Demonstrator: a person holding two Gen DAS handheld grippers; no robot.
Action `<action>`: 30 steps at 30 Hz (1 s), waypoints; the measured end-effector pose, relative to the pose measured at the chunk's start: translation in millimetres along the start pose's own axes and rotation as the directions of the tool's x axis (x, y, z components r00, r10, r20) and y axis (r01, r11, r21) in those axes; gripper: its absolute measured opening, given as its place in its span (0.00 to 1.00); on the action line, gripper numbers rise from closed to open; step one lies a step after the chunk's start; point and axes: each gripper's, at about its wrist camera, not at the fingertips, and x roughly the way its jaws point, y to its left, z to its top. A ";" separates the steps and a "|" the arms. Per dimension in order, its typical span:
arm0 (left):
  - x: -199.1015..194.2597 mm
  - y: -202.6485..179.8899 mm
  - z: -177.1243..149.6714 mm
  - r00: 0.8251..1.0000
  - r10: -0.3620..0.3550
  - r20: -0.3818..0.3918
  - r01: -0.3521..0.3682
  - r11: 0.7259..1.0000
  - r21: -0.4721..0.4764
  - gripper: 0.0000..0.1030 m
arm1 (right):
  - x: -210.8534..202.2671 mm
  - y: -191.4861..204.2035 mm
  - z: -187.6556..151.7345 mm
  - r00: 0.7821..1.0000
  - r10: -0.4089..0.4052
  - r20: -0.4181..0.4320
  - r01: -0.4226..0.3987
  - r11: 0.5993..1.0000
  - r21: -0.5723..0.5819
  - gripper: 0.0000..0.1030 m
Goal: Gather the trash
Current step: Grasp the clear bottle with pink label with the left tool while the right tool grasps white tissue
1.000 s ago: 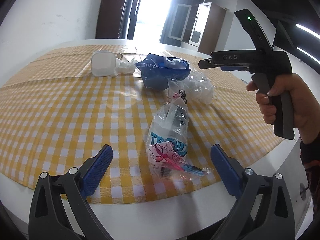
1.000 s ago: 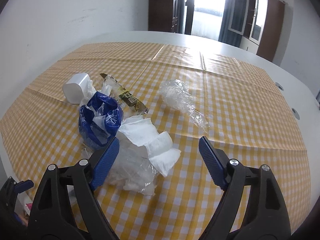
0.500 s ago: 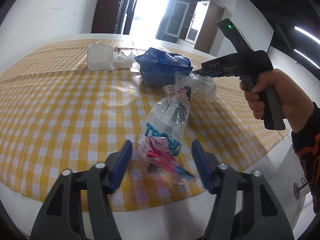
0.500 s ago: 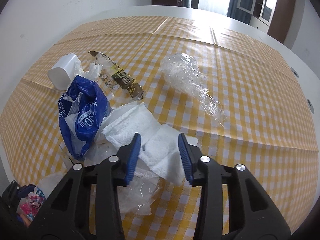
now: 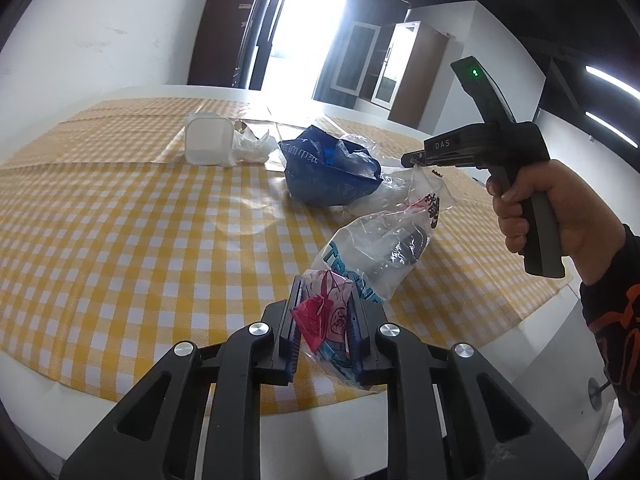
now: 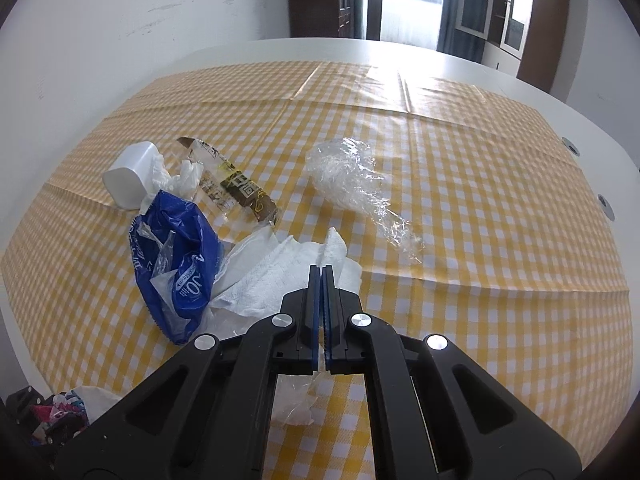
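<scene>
Two tongs closed | left tongs (image 5: pixel 326 324) pinch printed plastic bag (image 5: pixel 372 252) end | right tongs (image 6: pixel 322 280) clamp its far corner, above paper towel (image 6: pixel 276 276) | step: gathering | next: lift bag together, likely open for trash.
</scene>
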 end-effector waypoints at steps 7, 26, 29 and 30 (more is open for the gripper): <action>-18.4 -3.4 3.6 0.999 0.000 0.042 0.000 1.000 -0.004 0.18 | -51.4 -4.5 -12.7 0.995 -0.003 0.102 0.001 1.000 0.023 0.01; -78.5 -10.9 -8.8 0.992 0.056 0.115 -0.054 0.998 -0.020 0.17 | -186.6 16.0 -86.3 0.955 0.065 0.289 -0.064 0.998 -0.013 0.01; -92.8 -13.6 -14.0 0.990 0.065 0.129 -0.063 0.998 -0.018 0.17 | -200.9 22.6 -107.5 0.950 0.083 0.300 -0.079 0.997 -0.027 0.01; -98.4 -14.9 -16.1 0.989 0.067 0.134 -0.066 0.998 -0.016 0.17 | -204.4 25.3 -113.8 0.949 0.088 0.303 -0.083 0.996 -0.030 0.01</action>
